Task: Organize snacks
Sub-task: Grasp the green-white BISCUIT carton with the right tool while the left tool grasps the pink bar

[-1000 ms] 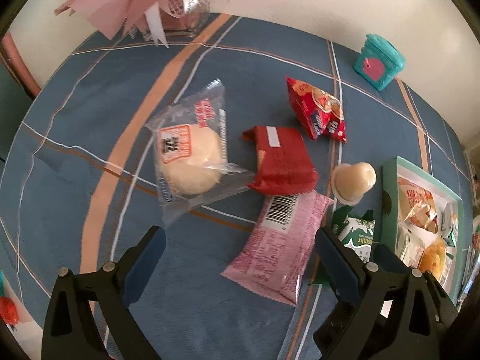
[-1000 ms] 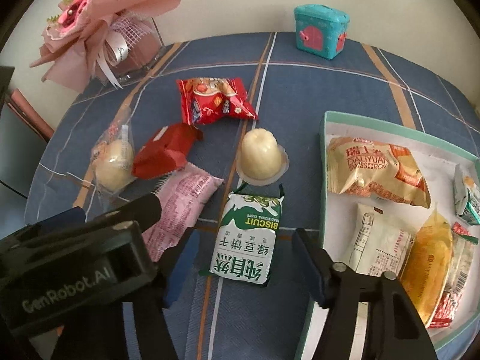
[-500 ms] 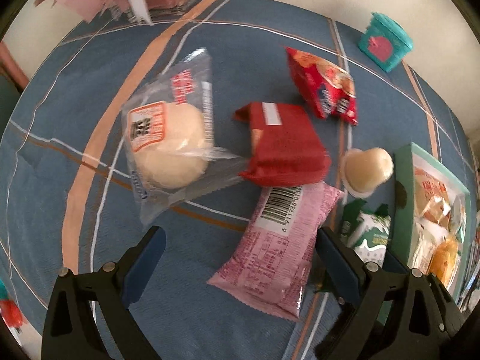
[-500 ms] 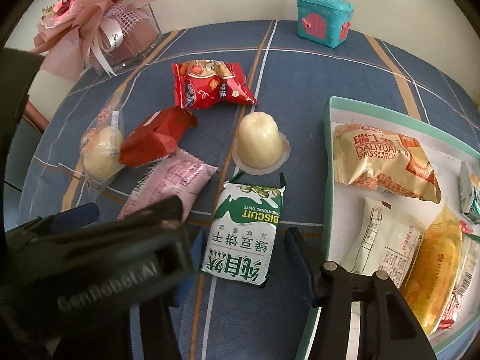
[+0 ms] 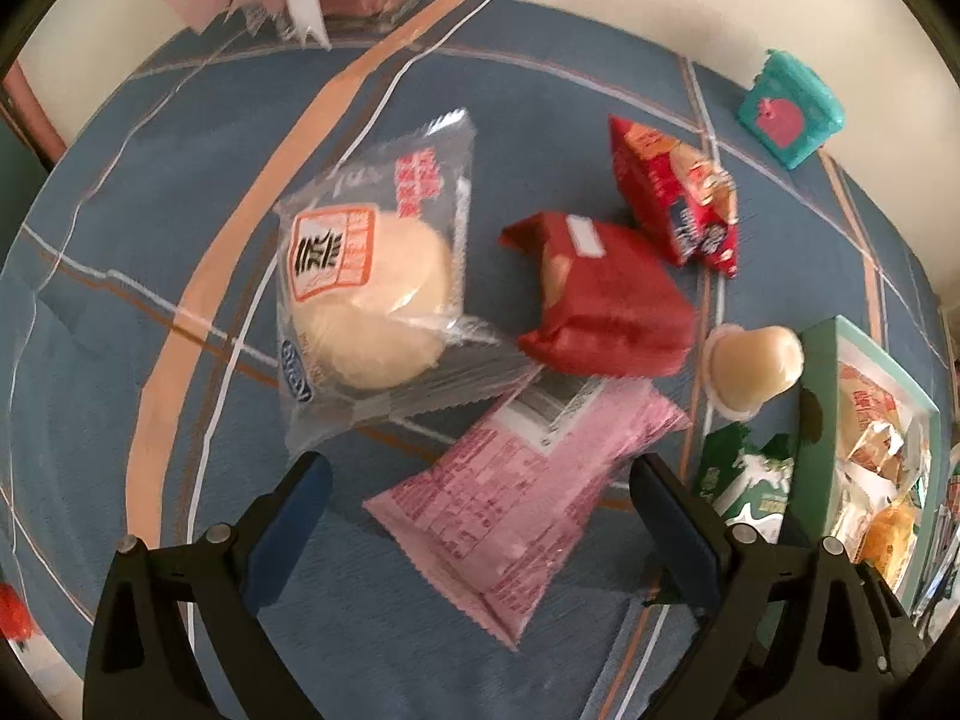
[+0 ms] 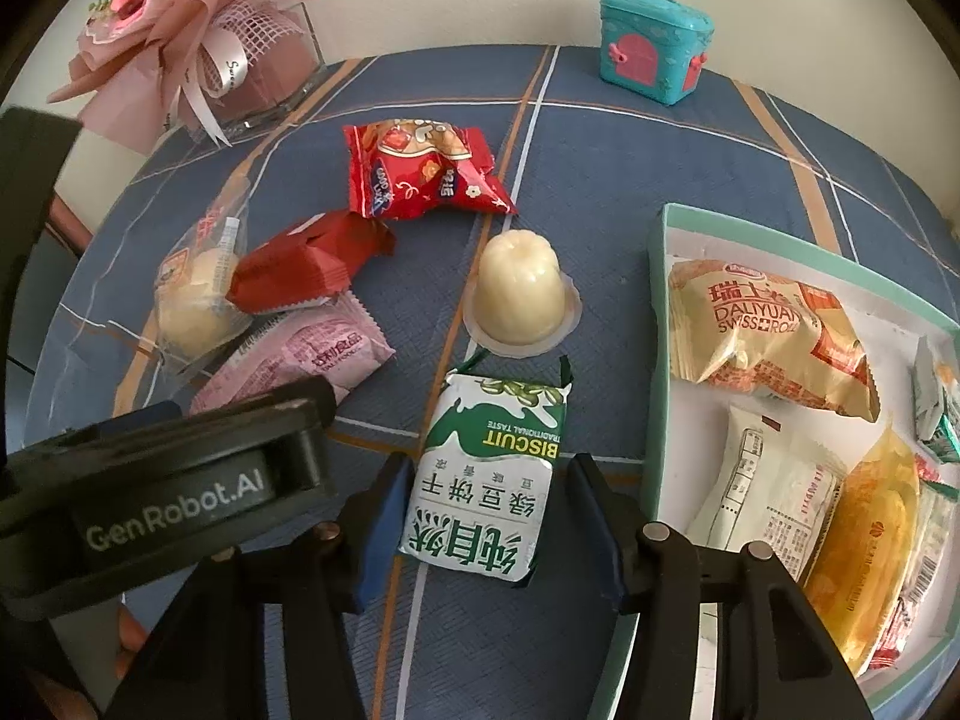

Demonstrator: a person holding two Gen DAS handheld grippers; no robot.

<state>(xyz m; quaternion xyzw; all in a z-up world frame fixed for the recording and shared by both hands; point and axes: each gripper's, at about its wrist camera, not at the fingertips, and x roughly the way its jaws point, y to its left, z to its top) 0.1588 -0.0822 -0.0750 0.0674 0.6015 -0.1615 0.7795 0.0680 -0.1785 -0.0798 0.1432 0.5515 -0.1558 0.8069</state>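
Observation:
My left gripper (image 5: pixel 477 474) is open, its fingers on either side of a pink snack packet (image 5: pixel 522 492) lying on the blue tablecloth; the packet also shows in the right wrist view (image 6: pixel 300 360). My right gripper (image 6: pixel 489 480) is open, its fingers straddling a green and white biscuit pack (image 6: pixel 489 474), not closed on it. A clear-wrapped bun (image 5: pixel 372 294), a dark red packet (image 5: pixel 606 300), a red printed bag (image 5: pixel 678 198) and a jelly cup (image 6: pixel 519 294) lie loose nearby. A teal-rimmed tray (image 6: pixel 657 324) at right holds several snacks.
A teal toy box (image 6: pixel 654 45) stands at the table's far edge. A pink bouquet in a glass container (image 6: pixel 198 42) stands at the far left. The left gripper's body (image 6: pixel 168 480) fills the lower left of the right wrist view.
My left gripper has moved forward over the pink packet, which now lies between its fingers. My right gripper has advanced onto the biscuit pack and its fingers have narrowed around it.

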